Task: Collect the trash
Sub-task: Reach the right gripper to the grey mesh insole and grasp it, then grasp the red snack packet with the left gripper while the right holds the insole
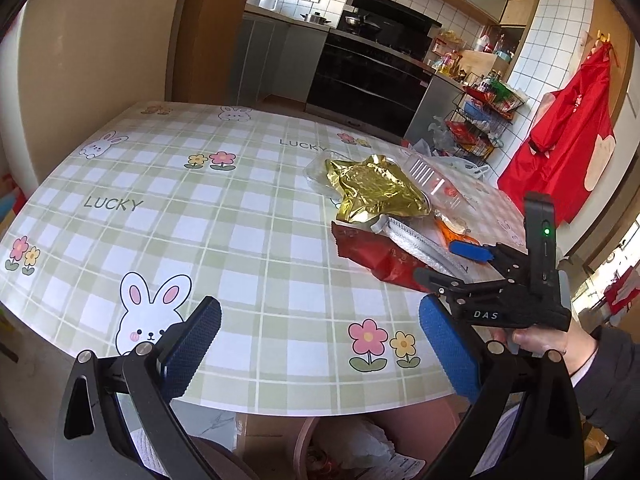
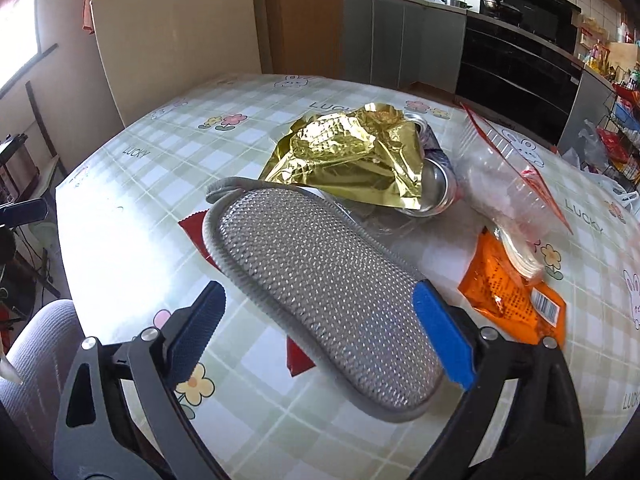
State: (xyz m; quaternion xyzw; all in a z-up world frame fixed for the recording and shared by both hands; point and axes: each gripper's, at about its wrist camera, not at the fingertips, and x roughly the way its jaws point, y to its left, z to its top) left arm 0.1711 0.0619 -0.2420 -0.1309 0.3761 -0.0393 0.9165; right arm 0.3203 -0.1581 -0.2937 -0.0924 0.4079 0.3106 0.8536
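On the desk (image 1: 168, 184), the trash heaps around the gold foil (image 2: 344, 156), the grey mesh pad (image 2: 320, 292) lying nearest; the right gripper (image 2: 332, 332), jaws open, should straddle it squarely, while the left gripper (image 1: 320, 344) waits open.

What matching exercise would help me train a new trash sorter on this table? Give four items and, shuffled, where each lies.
Items:
1. gold foil
2. mesh pad
3. orange packet
4. clear box

Places:
A. between the right gripper's open fingers
B. far right, beside the foil
C. near right, by the right finger
D. crumpled beyond the pad, over a metal can

Pairs: 1-D, 2-A, 3-C, 4-B
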